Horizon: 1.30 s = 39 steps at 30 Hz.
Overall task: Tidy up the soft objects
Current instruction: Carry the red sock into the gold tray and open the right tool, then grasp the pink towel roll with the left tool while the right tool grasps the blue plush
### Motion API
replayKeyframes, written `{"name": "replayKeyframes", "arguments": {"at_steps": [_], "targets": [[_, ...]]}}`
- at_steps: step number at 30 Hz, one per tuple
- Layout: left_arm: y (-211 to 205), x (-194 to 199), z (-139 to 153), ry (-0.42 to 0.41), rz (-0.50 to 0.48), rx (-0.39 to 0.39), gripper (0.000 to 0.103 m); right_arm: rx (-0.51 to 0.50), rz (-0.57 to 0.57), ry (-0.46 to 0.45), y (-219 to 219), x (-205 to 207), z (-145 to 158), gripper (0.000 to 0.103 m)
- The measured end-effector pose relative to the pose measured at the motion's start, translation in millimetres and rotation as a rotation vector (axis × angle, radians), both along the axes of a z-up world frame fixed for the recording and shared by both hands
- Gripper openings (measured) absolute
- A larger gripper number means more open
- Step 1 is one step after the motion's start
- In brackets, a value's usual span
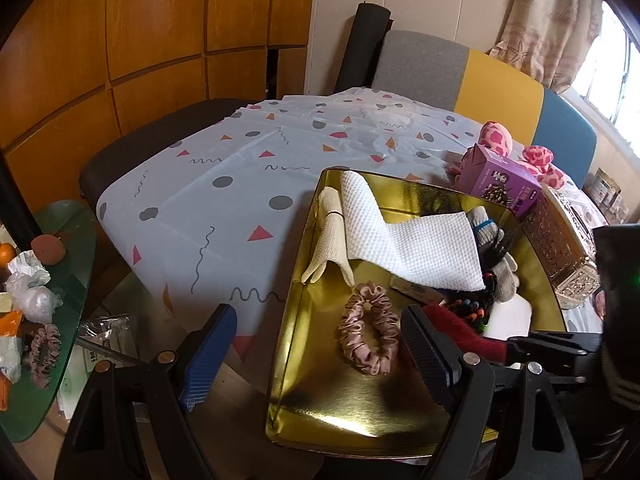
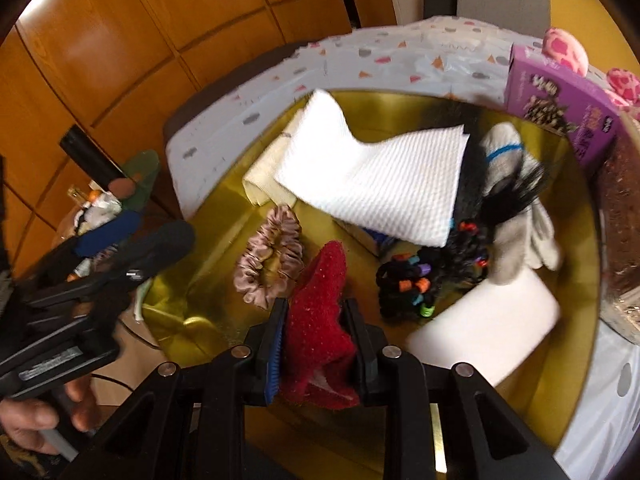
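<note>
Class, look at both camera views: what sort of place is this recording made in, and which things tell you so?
Most likely a lived-in home, perhaps a dining corner: a table under a patterned tablecloth, a colour-block upholstered chair behind it, wooden cabinet panels and a curtained window.

The white towel (image 2: 372, 184) covers part of the cream cloth (image 2: 264, 180) and hides most of a small box (image 2: 360, 236) beneath it. The red cloth (image 2: 316, 320) runs partly behind the right jaws. The patterned tin (image 2: 620, 224) is cut off by the edge. Print on the purple box (image 2: 560, 108) is too blurred to read.
</note>
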<state>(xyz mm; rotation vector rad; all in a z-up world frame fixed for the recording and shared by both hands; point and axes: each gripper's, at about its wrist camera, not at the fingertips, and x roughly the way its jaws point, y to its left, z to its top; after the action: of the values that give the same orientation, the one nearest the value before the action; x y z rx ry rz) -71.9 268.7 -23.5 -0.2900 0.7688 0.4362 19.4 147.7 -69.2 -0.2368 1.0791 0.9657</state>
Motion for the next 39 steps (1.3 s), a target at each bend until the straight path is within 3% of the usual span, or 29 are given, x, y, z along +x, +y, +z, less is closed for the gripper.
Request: {"name": "replayKeyframes", "arguments": {"at_steps": [14, 20, 32, 39], "targets": [[-2, -2, -2, 0.009, -0.004, 0.009, 0.084, -0.06, -0.011, 0.004, -4, 3, -15, 0.038], [-6, -1, 0, 0.008, -0.013, 0.022, 0.084, -0.037, -0.029, -0.002, -17, 4, -2, 0.041], [-19, 3, 6, 0.01, -0.045, 0.042, 0.085, -0.003, -0.092, -0.13, -52, 4, 29, 0.041], [-30, 8, 10, 0.012, -0.077, 0.061, 0.085, 0.051, -0.19, -0.187, -93, 15, 55, 0.041]]}}
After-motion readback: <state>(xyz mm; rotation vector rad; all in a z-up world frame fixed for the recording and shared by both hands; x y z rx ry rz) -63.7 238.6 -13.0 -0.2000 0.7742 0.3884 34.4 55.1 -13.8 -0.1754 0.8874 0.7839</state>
